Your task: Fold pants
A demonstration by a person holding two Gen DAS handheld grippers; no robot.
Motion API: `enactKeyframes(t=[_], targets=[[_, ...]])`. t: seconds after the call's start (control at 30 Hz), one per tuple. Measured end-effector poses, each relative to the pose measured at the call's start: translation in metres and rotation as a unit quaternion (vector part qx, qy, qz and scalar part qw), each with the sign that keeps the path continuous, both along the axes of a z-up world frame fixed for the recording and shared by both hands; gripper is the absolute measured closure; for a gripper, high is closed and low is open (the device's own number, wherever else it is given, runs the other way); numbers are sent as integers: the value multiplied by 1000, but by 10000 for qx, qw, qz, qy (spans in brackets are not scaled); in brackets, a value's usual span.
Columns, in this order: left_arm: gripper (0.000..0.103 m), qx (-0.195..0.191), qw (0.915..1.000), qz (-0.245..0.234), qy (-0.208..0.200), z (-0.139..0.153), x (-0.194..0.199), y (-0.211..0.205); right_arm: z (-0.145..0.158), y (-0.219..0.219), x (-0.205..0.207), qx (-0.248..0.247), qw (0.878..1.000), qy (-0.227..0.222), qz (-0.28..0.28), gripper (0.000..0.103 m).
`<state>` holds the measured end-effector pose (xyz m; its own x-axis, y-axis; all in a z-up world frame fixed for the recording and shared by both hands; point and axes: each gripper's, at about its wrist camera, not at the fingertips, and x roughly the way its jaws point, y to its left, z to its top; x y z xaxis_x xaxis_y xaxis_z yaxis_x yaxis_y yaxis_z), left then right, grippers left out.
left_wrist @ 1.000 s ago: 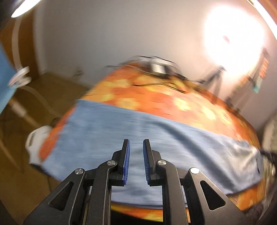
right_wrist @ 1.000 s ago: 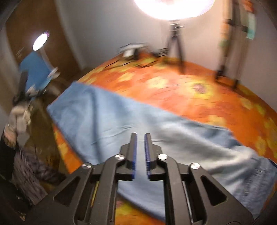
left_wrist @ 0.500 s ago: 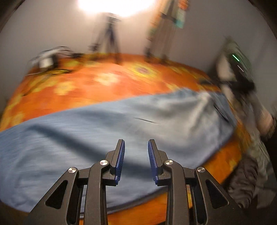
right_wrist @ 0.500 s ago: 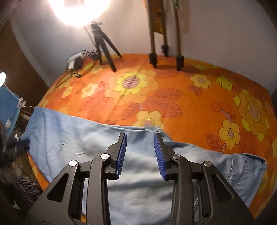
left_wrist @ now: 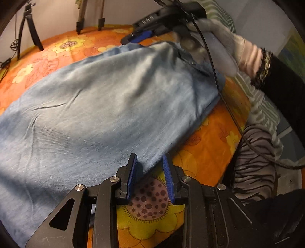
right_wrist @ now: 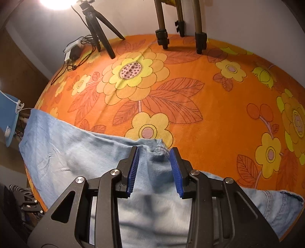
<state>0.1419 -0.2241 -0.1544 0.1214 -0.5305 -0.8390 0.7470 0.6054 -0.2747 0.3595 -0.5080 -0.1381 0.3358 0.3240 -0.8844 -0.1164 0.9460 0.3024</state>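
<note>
pants [left_wrist: 106, 106] lower end beyond frame, left claw [left_wrist: 150, 175] over near hem

Light: warm, lamp [right_wrist: 55, 2] glaring top-left | Shadows: soft on pants [left_wrist: 95, 114] | Blur: gloved hand [left_wrist: 215, 32] smeared | Edges: fisheye bend, dark corners

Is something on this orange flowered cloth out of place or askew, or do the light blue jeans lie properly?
Nothing is spilled or damaged. The light blue denim pants lie mostly flat on the orange flowered cloth, with a few shallow creases. One small oddity: the fabric bunches into a puckered lump at the far edge, in the gap of the open right gripper.
</note>
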Motion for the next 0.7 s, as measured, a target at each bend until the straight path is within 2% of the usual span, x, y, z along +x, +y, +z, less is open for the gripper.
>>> enactKeyframes(t=[0.37,0.5,0.6,0.63,0.67,0.7], targets=[[77,-69,10000,-64,-21,-2,0,-1,-1,7,7,-313,9992,-71,223,68],[77,-94,9999,-69,-3,-4,1,0,-6,6,9,-589,9979,2,260,64],[77,-100,9999,-82,-18,-4,1,0,-11,7,9,-494,9982,77,340,64],[77,-103,9999,-85,-23,-4,1,0,-13,9,8,-483,9981,89,376,67],[77,-107,9999,-87,-27,-5,1,0,-13,11,7,-505,9979,60,397,83],[77,-115,9999,-85,-32,-5,0,0,-13,13,5,-536,9977,35,425,87]])
